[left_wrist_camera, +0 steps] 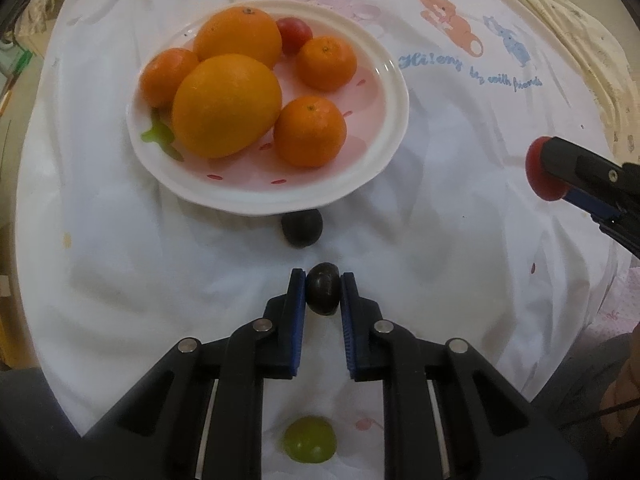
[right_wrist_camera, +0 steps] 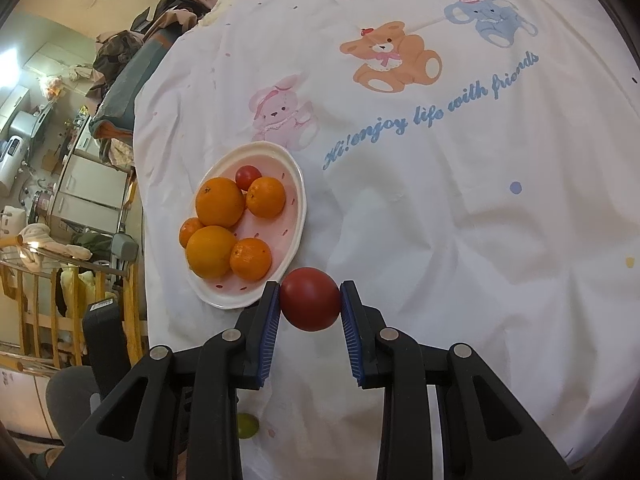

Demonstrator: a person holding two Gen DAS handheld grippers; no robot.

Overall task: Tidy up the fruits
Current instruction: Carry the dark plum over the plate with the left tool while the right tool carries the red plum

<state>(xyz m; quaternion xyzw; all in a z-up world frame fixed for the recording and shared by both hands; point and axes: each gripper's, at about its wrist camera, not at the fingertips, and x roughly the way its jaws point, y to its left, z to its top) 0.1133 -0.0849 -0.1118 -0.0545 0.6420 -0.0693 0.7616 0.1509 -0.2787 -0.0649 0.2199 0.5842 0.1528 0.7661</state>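
Gathering fruit onto the plate (left_wrist_camera: 394, 128)
Left gripper (left_wrist_camera: 323, 294) pinches a dark grape (left_wrist_camera: 323, 288), right gripper (right_wrist_camera: 310, 300) a red tomato (right_wrist_camera: 310, 299); another dark grape (left_wrist_camera: 301, 228) and a green grape (left_wrist_camera: 310, 445) remain on the near cloth.

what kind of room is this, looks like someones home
Most likely a lived-in home. The fruit plate sits on a cartoon-print cloth, with piled clothes and white cabinets behind. The left gripper holds a dark fruit, the right gripper a red fruit.

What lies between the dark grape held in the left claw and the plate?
Another dark grape, on the cloth at the plate rim, seen in the left wrist view.
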